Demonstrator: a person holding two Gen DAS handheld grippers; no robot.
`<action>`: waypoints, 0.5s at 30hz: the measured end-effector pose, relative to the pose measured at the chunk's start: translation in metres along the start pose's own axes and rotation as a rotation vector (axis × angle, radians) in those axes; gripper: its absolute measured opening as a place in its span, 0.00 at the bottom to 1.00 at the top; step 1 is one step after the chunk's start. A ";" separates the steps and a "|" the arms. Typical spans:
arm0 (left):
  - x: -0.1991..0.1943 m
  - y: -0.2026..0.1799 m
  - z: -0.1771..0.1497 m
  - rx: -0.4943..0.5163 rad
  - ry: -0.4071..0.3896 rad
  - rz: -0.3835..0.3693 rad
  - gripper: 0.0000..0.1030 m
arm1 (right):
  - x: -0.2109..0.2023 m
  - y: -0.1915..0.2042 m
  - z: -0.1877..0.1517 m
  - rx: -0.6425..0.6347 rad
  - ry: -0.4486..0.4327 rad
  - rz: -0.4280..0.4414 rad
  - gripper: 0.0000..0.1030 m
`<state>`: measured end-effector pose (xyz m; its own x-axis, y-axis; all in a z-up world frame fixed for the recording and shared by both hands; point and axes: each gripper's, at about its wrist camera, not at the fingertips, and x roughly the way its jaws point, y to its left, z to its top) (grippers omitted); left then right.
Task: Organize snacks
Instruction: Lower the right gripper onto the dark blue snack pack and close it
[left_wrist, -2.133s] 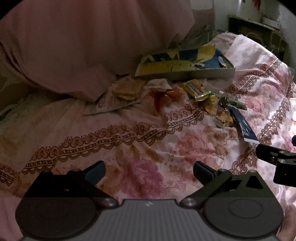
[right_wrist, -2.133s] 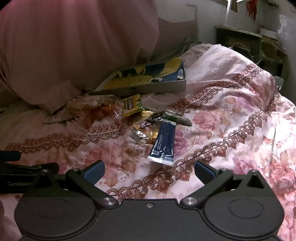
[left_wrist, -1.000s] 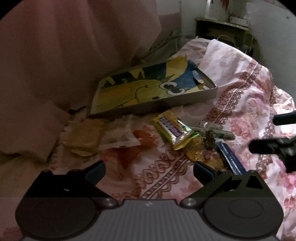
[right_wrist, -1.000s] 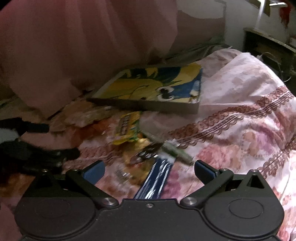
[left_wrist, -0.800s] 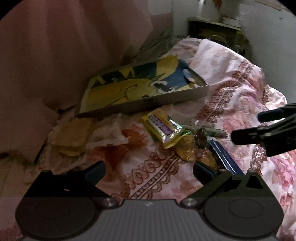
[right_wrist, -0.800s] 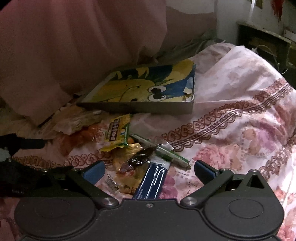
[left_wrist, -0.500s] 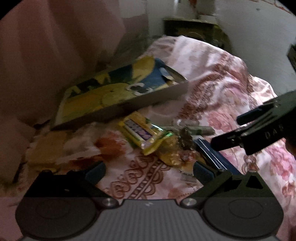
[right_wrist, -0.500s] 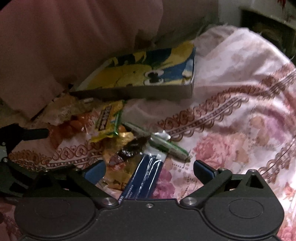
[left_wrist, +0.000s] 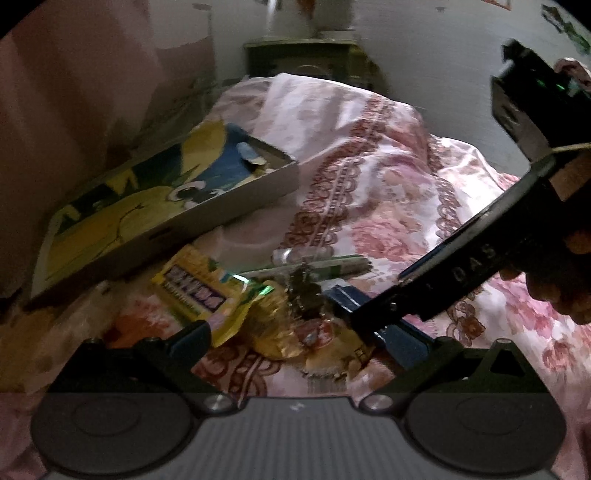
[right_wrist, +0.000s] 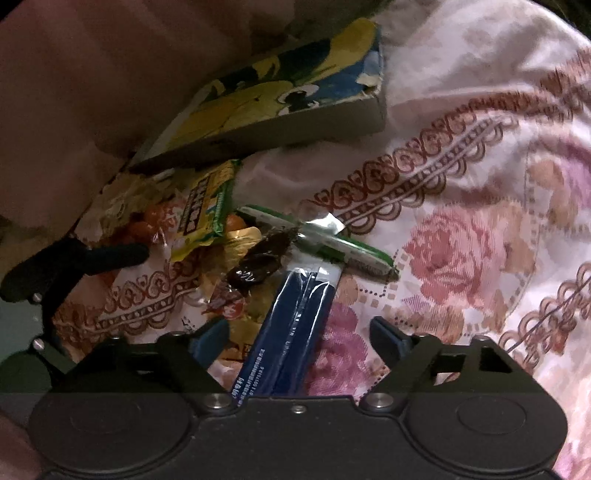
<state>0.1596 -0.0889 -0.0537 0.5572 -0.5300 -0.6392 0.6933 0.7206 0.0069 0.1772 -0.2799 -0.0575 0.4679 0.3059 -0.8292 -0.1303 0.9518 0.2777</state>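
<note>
Blue packet (right_wrist: 291, 325) lies in the lower middle of the right wrist view, between the tips of the right gripper (right_wrist: 299, 336); its jaws are closing but do not yet press on it. Above it lie a green tube (right_wrist: 343, 247), a dark candy (right_wrist: 260, 260) and a yellow bar (right_wrist: 205, 210), all on the flowered bedsheet (right_wrist: 461, 240). The cartoon box (right_wrist: 280, 96) sits at upper left. The left gripper (left_wrist: 306, 336) is spread wide over the same pile, holding nothing.
</note>
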 end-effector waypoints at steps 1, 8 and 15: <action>0.001 0.000 0.000 0.007 -0.001 -0.012 0.98 | 0.001 -0.002 0.000 0.017 0.007 0.010 0.75; 0.004 0.003 -0.002 0.038 0.018 -0.052 0.90 | 0.016 -0.005 0.003 0.058 0.046 0.039 0.64; 0.008 0.004 -0.003 0.048 0.050 -0.056 0.78 | 0.025 -0.011 0.006 0.087 0.060 0.019 0.50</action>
<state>0.1652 -0.0893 -0.0614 0.4942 -0.5455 -0.6769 0.7447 0.6674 0.0058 0.1958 -0.2827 -0.0780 0.4125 0.3272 -0.8502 -0.0614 0.9411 0.3324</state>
